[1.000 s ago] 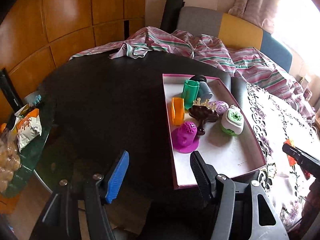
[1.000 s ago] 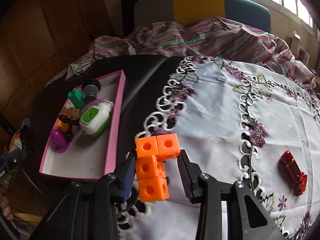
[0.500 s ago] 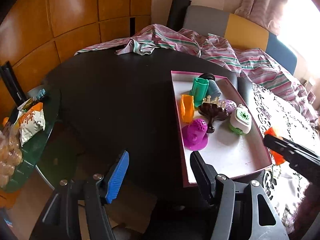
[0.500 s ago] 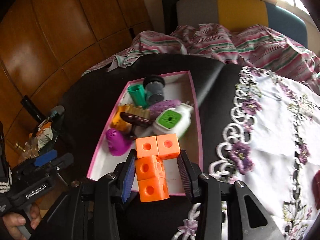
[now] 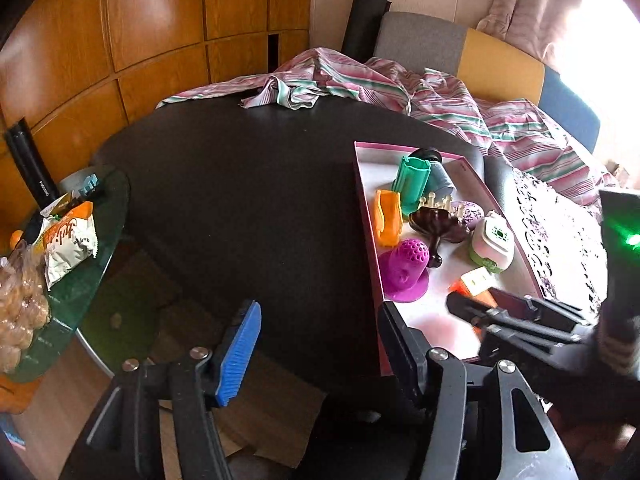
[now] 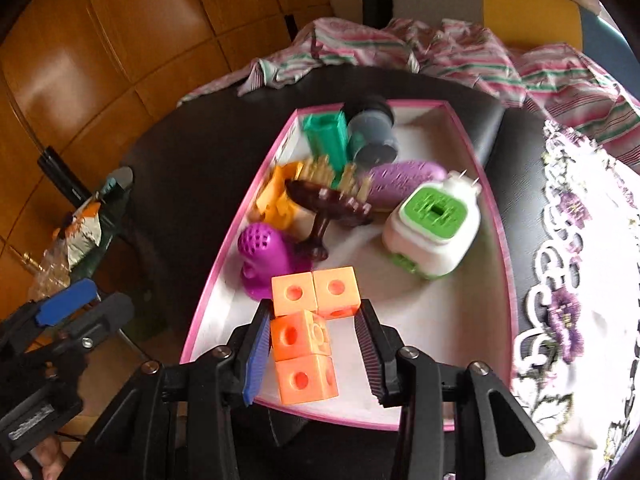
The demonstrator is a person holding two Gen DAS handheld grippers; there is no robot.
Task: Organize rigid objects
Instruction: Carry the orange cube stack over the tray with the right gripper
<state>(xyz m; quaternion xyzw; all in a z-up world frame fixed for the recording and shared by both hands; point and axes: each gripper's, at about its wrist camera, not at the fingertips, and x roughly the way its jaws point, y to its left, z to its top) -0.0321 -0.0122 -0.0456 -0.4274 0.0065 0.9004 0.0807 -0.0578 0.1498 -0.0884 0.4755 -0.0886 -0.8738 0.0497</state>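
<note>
An orange block of joined cubes (image 6: 308, 332) hangs low over the near end of the pink-rimmed white tray (image 6: 502, 240), and my right gripper (image 6: 314, 312) is shut on it. In the tray lie a purple perforated dome (image 6: 266, 256), a brown stemmed stand (image 6: 324, 208), a white and green box (image 6: 434, 224), a green tube (image 6: 326, 132) and a grey cylinder (image 6: 372, 136). My left gripper (image 5: 316, 320) hovers over the dark table just left of the tray (image 5: 362, 200). Its jaws are closing with nothing between them. The left wrist view shows the orange block (image 5: 474, 280) coming in from the right.
A striped cloth (image 5: 360, 84) lies across the far side of the dark round table (image 5: 240, 184). A lace tablecloth (image 6: 580, 240) covers the table right of the tray. A glass side table (image 5: 80, 280) with snack bags stands at the left. A chair (image 5: 460, 48) is behind.
My right gripper has carried the orange block leftward from above the lace tablecloth to above the tray's near end. The left gripper has stayed in place.
</note>
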